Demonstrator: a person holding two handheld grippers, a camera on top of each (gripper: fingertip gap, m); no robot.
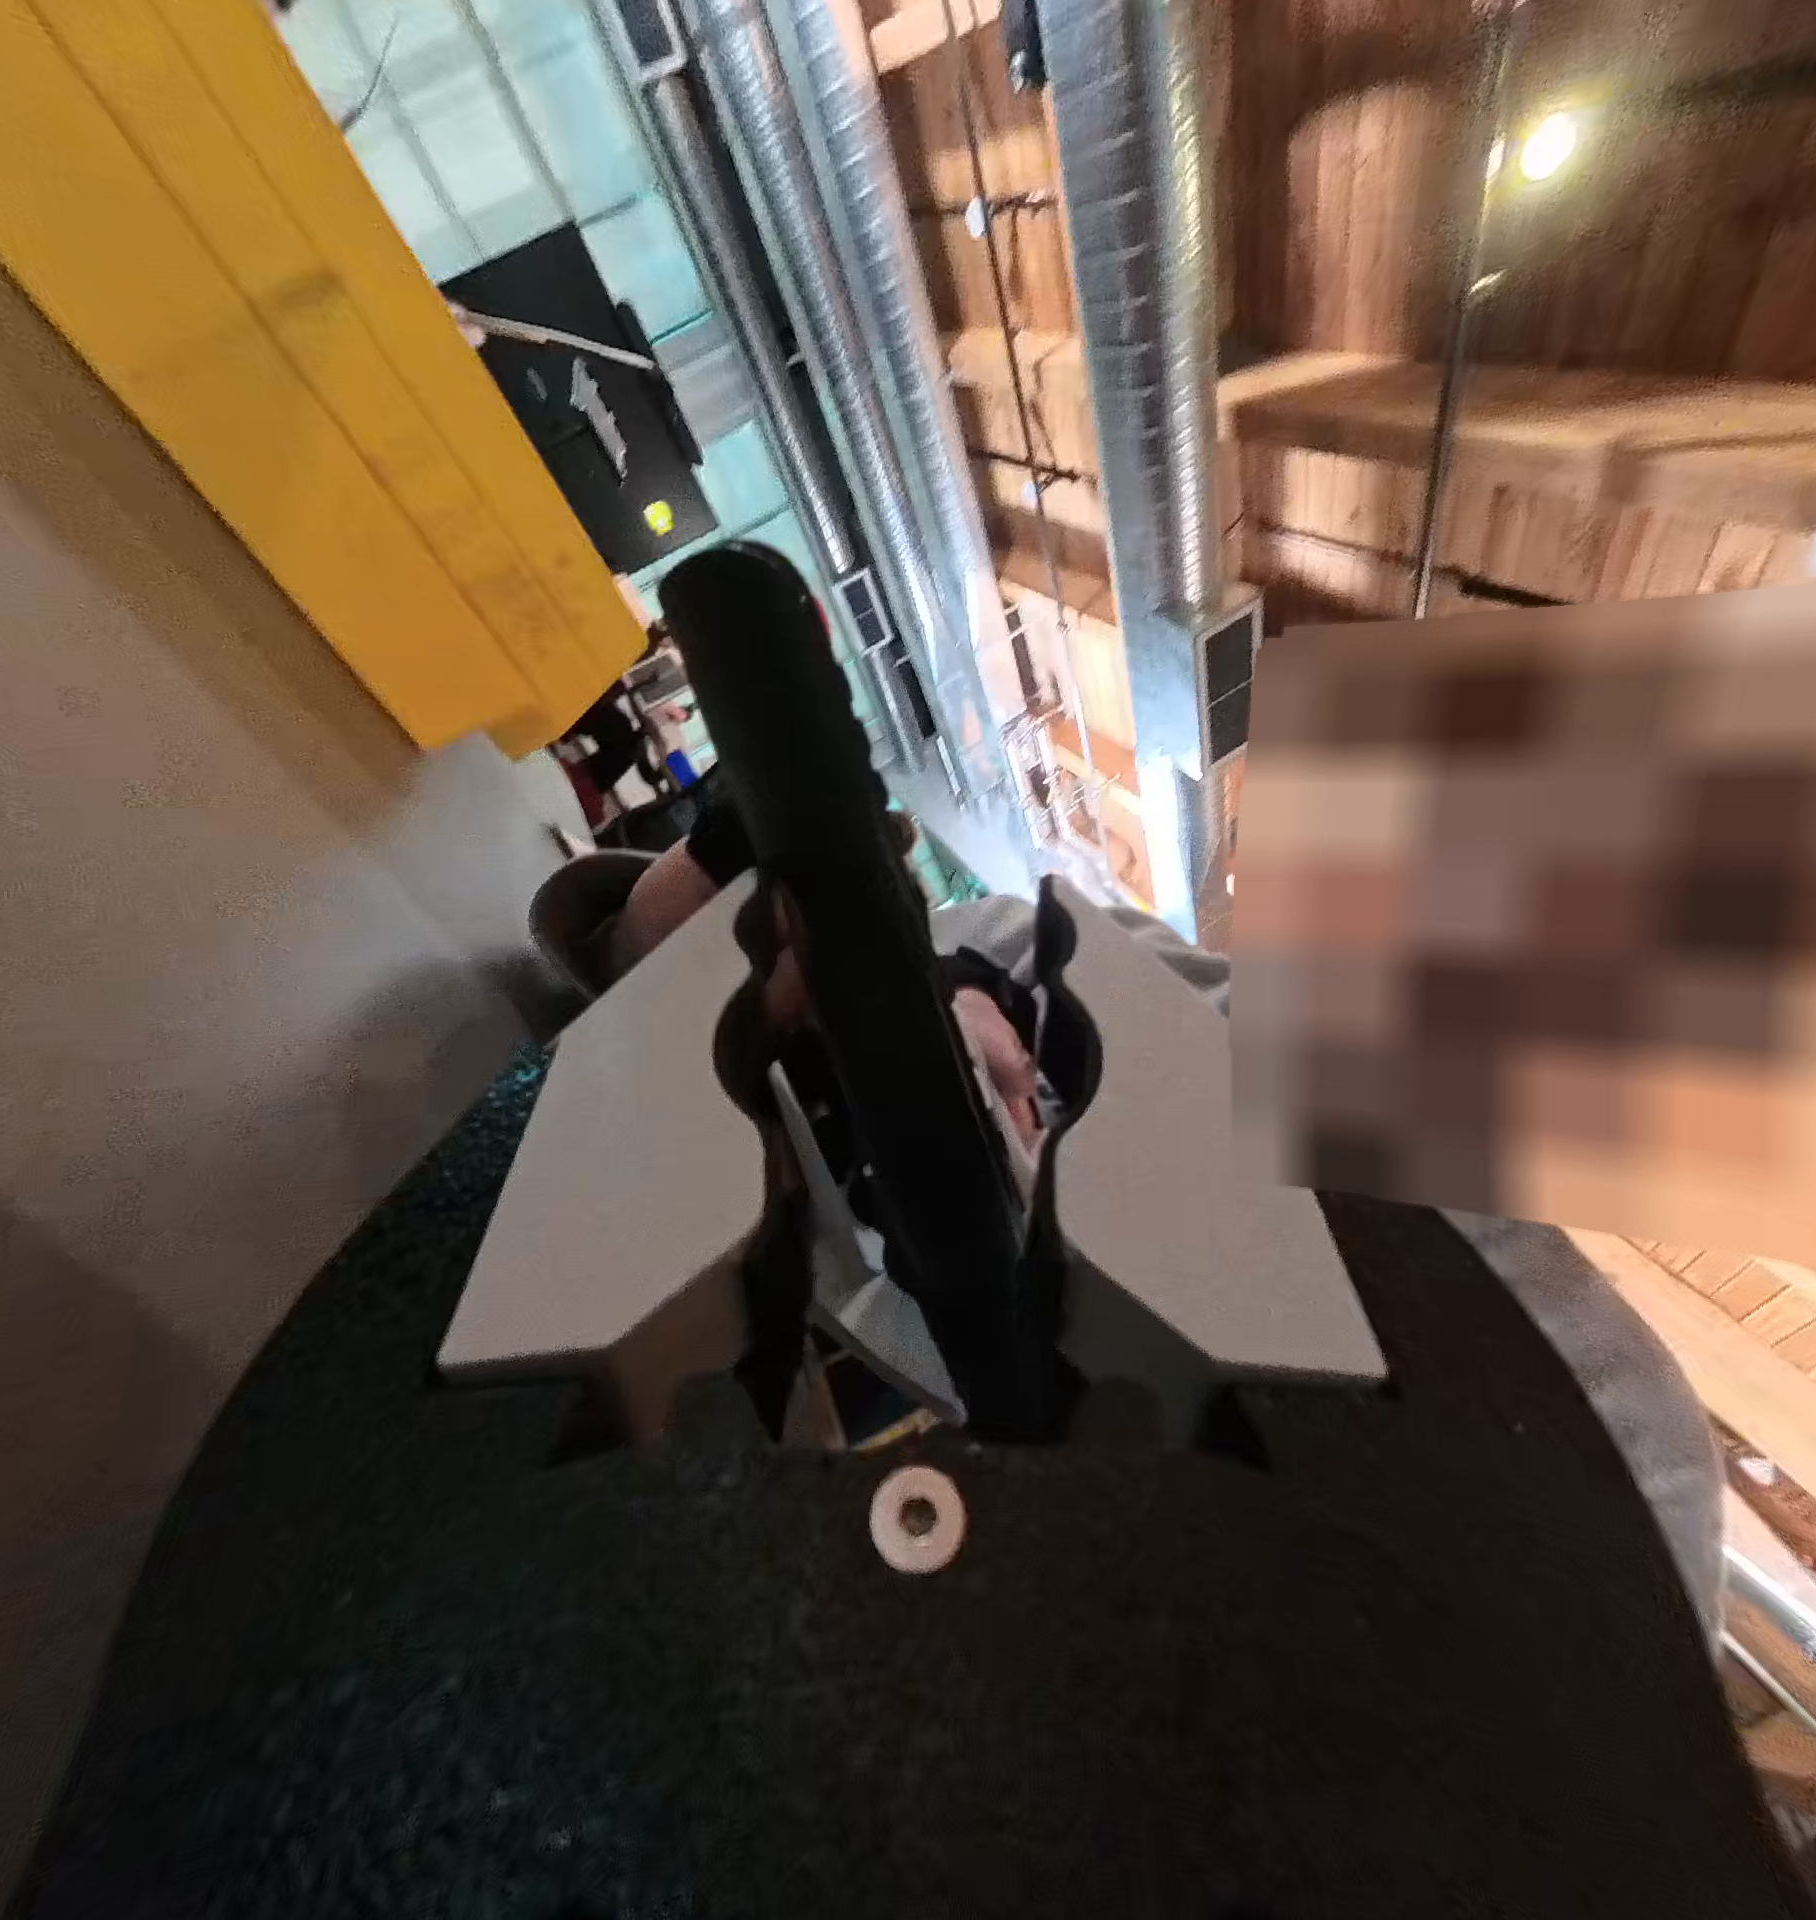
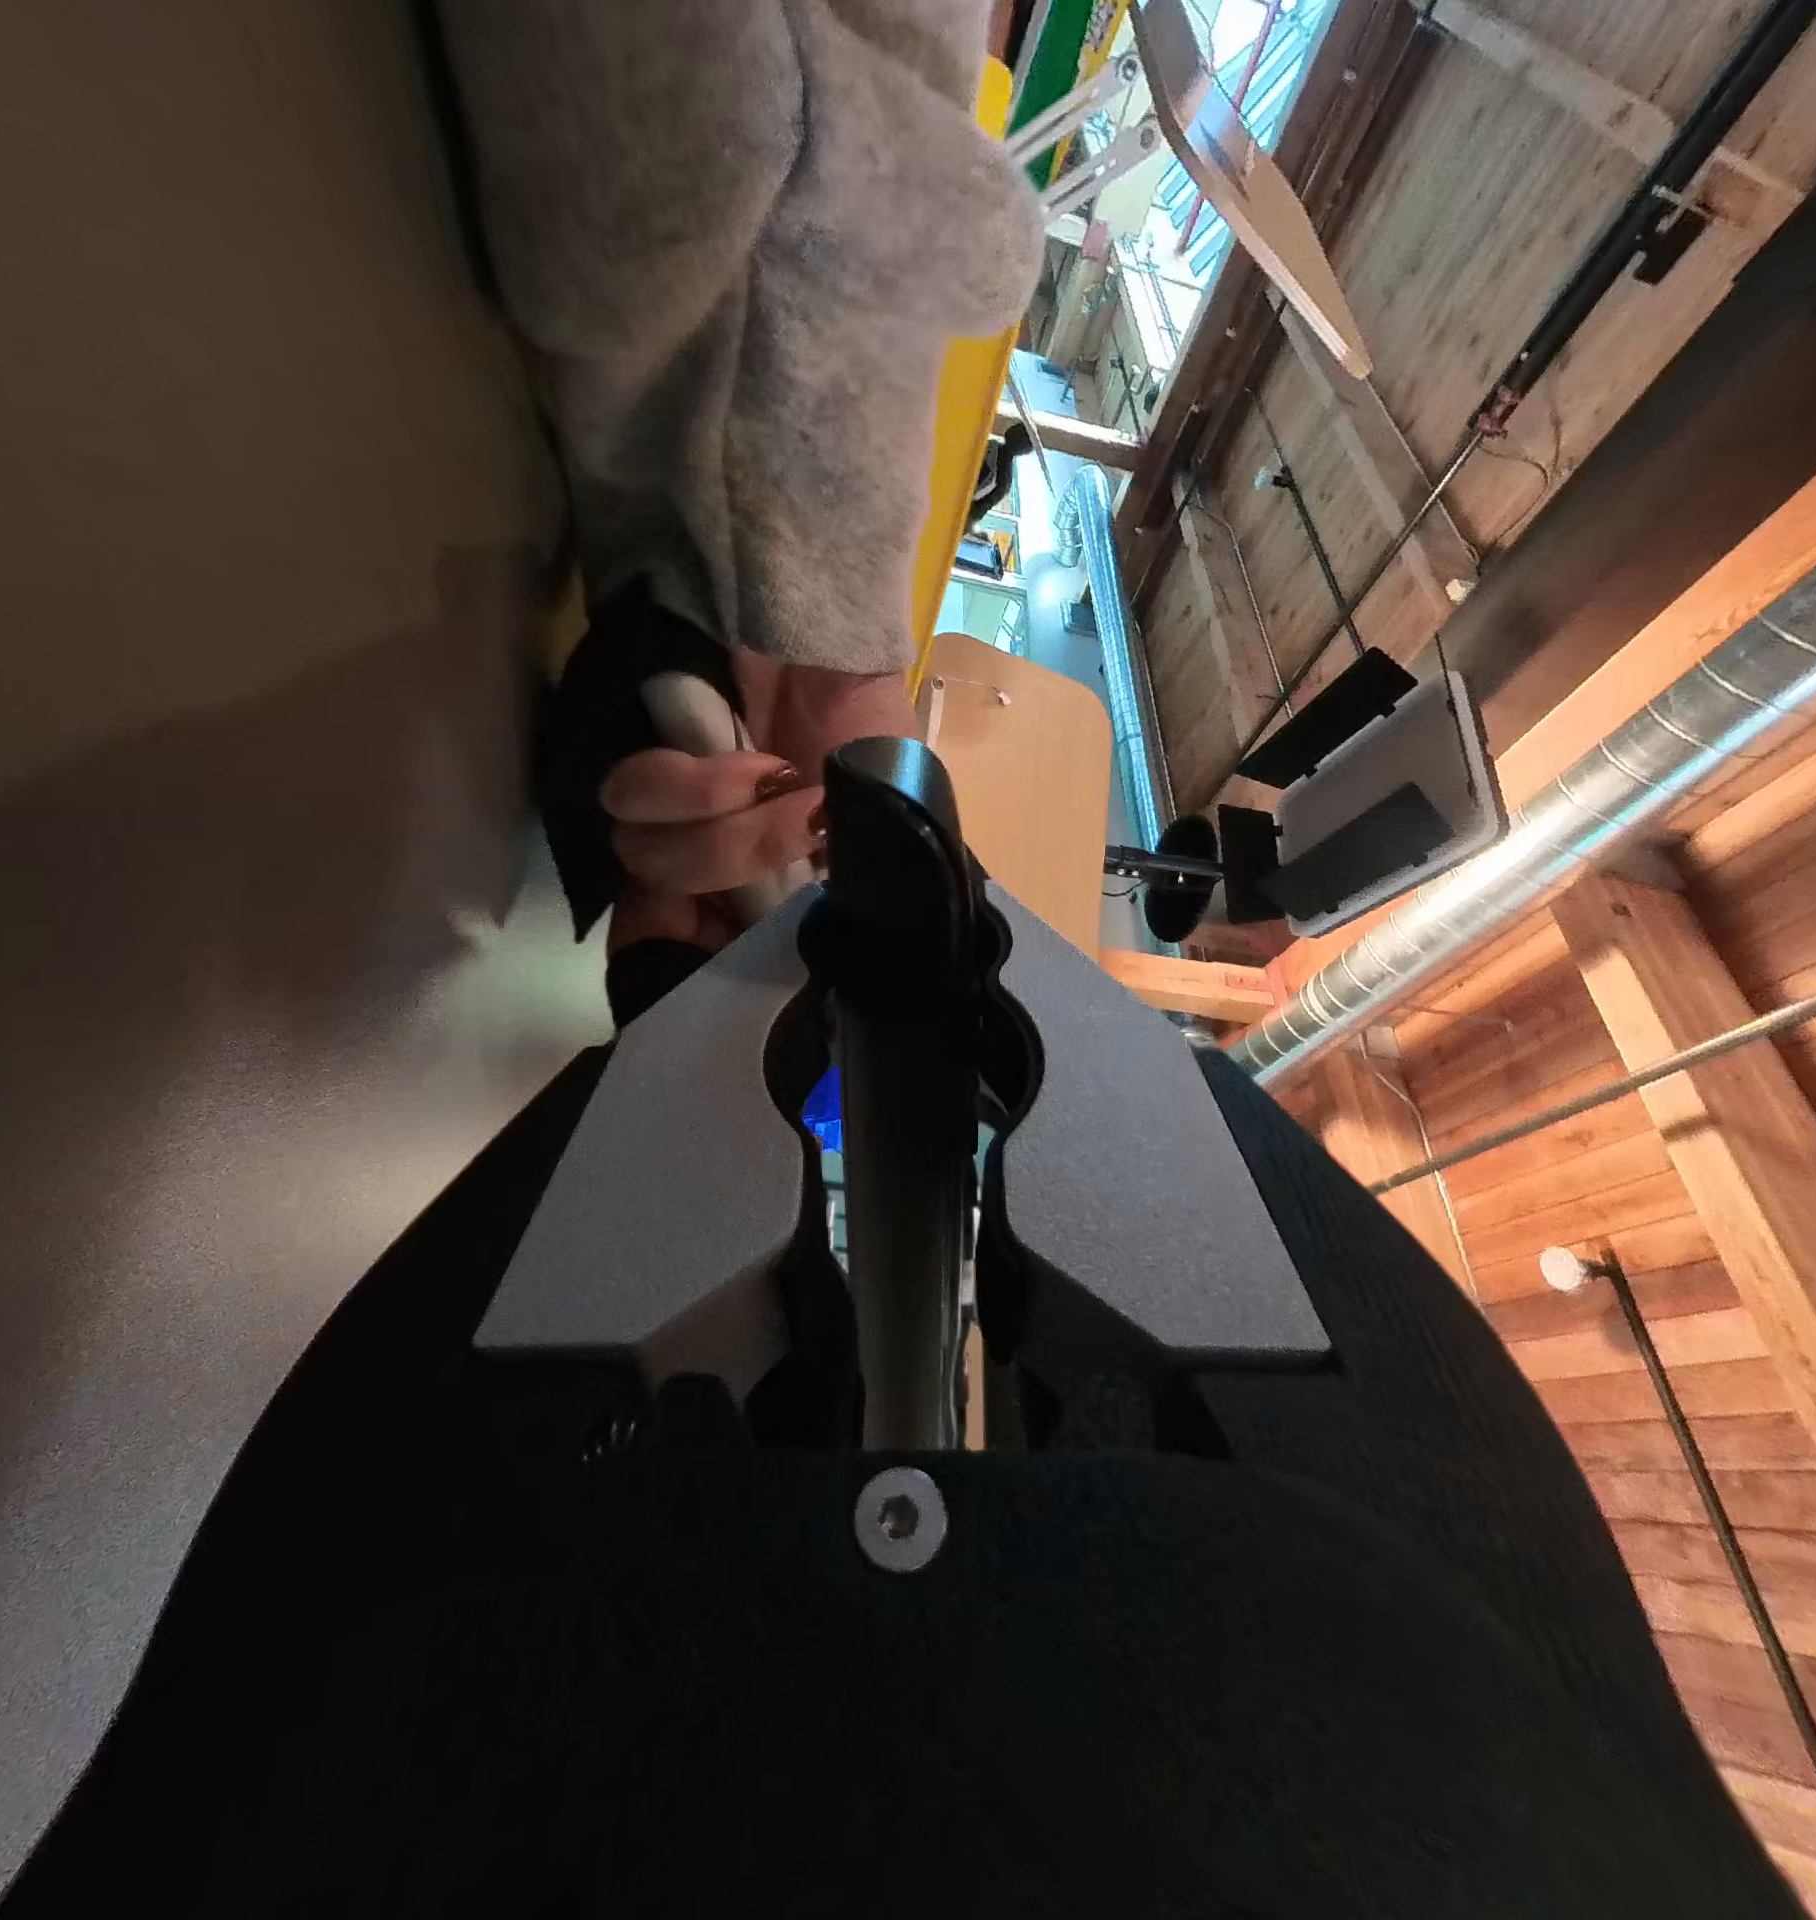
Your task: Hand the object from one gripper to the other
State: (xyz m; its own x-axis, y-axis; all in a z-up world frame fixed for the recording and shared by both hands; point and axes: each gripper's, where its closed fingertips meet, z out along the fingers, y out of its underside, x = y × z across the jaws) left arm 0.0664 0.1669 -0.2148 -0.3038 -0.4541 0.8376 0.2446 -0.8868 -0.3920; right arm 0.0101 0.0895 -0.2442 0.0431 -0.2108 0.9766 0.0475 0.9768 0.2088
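A long black tool with a ridged handle [image 1: 779, 748] and a grey blade-like part [image 1: 852, 1299] lies slanted between the fingers of my left gripper [image 1: 904, 935]. It sticks out far past the fingertips. A gap shows between the tool and the right finger, so the grip is unclear. In the right wrist view, my right gripper [image 2: 904, 935] is shut on a black tool [image 2: 899, 1039] that runs straight between its fingers, with its rounded end just past the tips. A hand [image 2: 717, 821] holding a white handle is just beyond, to the left.
Both views point up at a wooden ceiling with silver ducts [image 1: 1143, 364], also seen in the right wrist view [image 2: 1506, 831]. A yellow panel [image 1: 260, 343] and a beige wall are on the left. A grey sleeve [image 2: 758, 312] hangs close above the right gripper.
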